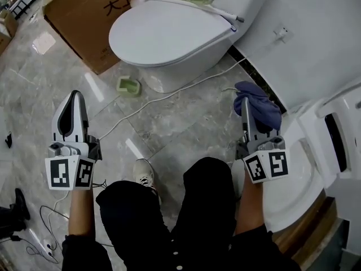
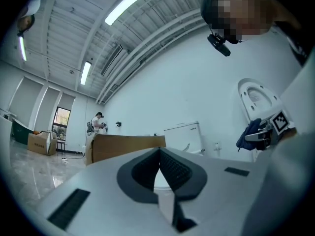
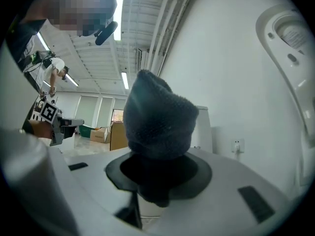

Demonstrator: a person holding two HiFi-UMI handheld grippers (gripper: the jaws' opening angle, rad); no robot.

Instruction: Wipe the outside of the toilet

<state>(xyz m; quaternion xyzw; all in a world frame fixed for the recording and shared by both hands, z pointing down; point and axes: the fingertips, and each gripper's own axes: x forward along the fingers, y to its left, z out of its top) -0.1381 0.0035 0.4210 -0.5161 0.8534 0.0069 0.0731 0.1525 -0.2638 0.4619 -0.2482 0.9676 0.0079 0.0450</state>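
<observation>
Toilet (image 1: 169, 38): white, glossy, lid shut, standing on the grey floor (image 1: 180, 120) ahead of the knees, beside a cardboard box (image 1: 79, 16). Right tongs (image 1: 246, 103) clamped on a blue cloth (image 1: 259, 103). Left tongs (image 1: 74, 95) together, empty. Only the left gripper view shows a distant person (image 2: 97, 122).

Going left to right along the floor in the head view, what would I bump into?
The left gripper, small green dish, blue fuzzy cloth held by the right gripper, white toilet bowl.

Toilet (image 1: 169, 35) glossy ceramic; cloth (image 1: 260, 103) fuzzy knit; floor (image 1: 186, 117) polished marble.
</observation>
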